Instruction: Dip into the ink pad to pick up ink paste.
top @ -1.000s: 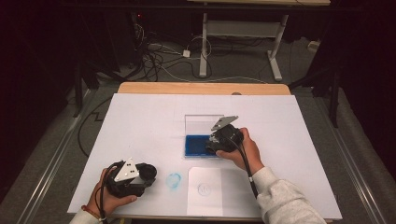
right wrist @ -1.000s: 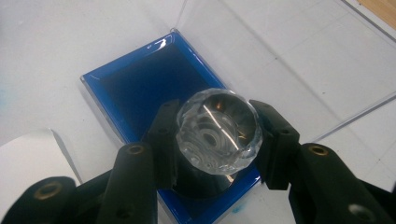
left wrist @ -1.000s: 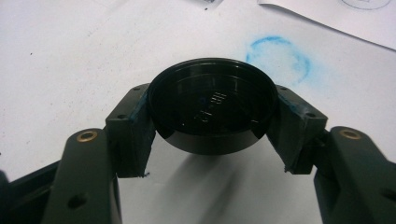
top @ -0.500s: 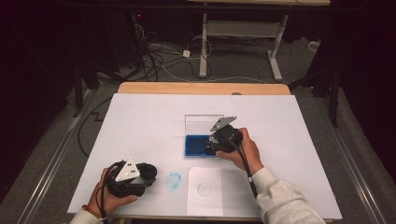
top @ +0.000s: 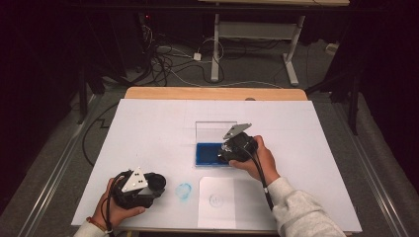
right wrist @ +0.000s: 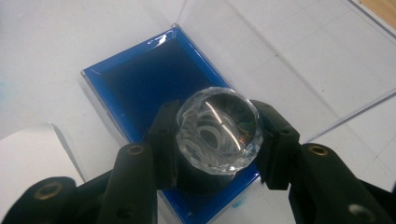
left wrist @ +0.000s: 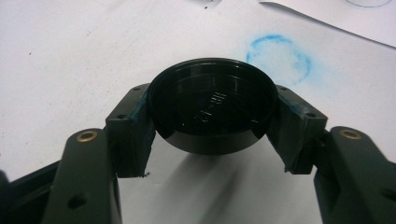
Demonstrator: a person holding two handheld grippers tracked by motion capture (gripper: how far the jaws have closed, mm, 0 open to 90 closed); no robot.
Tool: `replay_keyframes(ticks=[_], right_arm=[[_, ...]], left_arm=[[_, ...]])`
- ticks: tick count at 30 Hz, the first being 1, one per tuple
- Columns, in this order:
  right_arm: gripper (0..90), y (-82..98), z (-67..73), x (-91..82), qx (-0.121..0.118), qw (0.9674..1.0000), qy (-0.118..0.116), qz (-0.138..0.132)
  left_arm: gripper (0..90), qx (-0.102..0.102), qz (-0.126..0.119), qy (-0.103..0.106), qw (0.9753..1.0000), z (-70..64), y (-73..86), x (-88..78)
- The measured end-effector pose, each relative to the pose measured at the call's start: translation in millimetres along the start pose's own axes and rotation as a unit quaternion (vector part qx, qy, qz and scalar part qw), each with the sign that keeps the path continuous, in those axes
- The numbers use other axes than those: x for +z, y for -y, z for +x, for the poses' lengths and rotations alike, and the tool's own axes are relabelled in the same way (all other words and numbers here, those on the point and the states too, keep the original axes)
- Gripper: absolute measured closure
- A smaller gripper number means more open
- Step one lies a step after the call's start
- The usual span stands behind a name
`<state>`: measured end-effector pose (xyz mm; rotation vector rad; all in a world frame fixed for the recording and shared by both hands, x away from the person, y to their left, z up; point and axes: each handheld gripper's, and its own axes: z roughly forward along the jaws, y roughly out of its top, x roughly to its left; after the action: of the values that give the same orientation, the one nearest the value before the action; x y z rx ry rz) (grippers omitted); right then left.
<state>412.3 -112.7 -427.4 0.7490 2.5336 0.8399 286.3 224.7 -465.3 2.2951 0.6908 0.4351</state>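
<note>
My left gripper [top: 159,185] rests near the table's front left edge, shut on a round black cap [left wrist: 212,109] held level just above the white surface. A smudged blue ring [left wrist: 279,56] is printed on the table just beyond the cap. My right gripper [top: 223,156] hovers over a blue ink pad [top: 207,154], shut on a stamp with a clear faceted top [right wrist: 218,130]. The stamp's black body stands over the pad's near corner [right wrist: 149,79]; I cannot tell whether it touches the ink. The pad's clear lid [top: 213,129] stands open behind it.
A white sheet of paper [top: 232,207] with a faint stamped circle [top: 216,200] lies at the front edge, between the two hands. The table [top: 148,128] is covered in white. Its wooden back edge [top: 212,93] borders cables and desk legs on the floor.
</note>
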Motion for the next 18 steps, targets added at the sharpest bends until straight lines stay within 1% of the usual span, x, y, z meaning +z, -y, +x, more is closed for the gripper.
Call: replay_keyframes(ticks=[3, 5, 8, 13, 18], right_arm=[[57.3, -2.2, 3.9, 1.8, -0.010, 0.9999, 0.011, 0.001], [57.4, -2.4, 3.9, 1.5, -0.014, 0.9998, 0.013, 0.003], [57.4, -2.4, 3.8, 1.8, -0.013, 0.9998, 0.012, 0.003], [57.4, -3.7, 6.2, 2.4, -0.019, 0.9996, 0.020, 0.007], [57.4, -2.9, 5.2, 2.5, -0.018, 0.9997, 0.018, 0.005]], left_arm=[[36.6, -0.001, 0.002, 0.000, 1.0000, -0.6, 0.1, 0.2], [36.6, -0.001, 0.002, 0.000, 1.0000, -0.7, 0.2, 0.5], [36.6, -0.002, 0.002, 0.001, 1.0000, -0.5, 0.1, 0.8], [36.6, -0.001, 0.003, -0.001, 1.0000, -0.8, -0.4, 0.6], [36.6, -0.001, 0.003, -0.003, 1.0000, -0.2, -0.4, 0.6]])
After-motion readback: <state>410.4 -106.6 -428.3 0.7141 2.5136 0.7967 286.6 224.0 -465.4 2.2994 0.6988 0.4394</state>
